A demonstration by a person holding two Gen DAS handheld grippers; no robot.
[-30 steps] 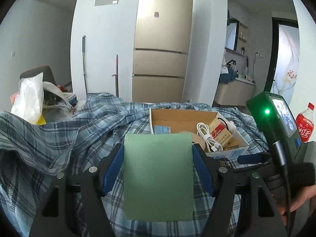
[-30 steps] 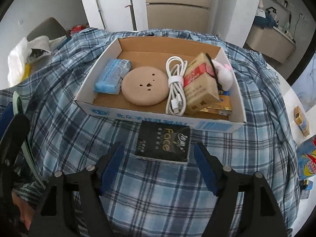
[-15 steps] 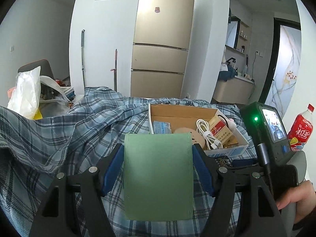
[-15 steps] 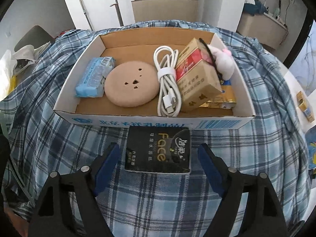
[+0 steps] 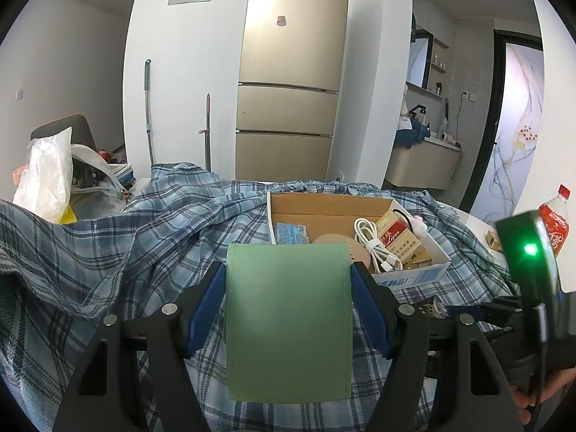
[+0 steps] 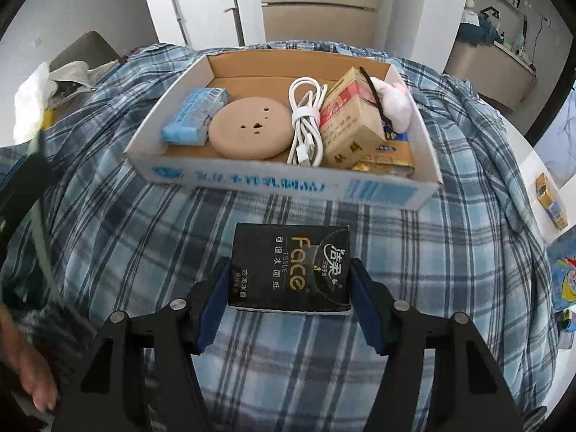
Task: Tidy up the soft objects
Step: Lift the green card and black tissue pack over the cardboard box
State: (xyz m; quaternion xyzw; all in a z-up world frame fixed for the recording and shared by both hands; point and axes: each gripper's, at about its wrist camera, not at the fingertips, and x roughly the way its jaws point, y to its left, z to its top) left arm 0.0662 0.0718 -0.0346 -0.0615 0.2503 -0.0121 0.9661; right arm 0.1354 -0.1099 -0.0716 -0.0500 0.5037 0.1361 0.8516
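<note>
My left gripper is shut on a flat green soft pad and holds it above the plaid cloth. My right gripper is shut on a black tissue pack just in front of the cardboard box. The box holds a blue tissue pack, a round tan pad, a white cable, a red-and-tan carton and a pink plush toy. The box also shows in the left wrist view, right of the green pad.
A blue plaid cloth covers the table. A red soda bottle stands at the right. A white plastic bag sits on a chair at the left. A small yellow box lies on the table's right edge. A fridge stands behind.
The right gripper's fingers closed onto the black tissue pack, which now sits between them. The left gripper, still holding the green pad, tilted up slightly.
</note>
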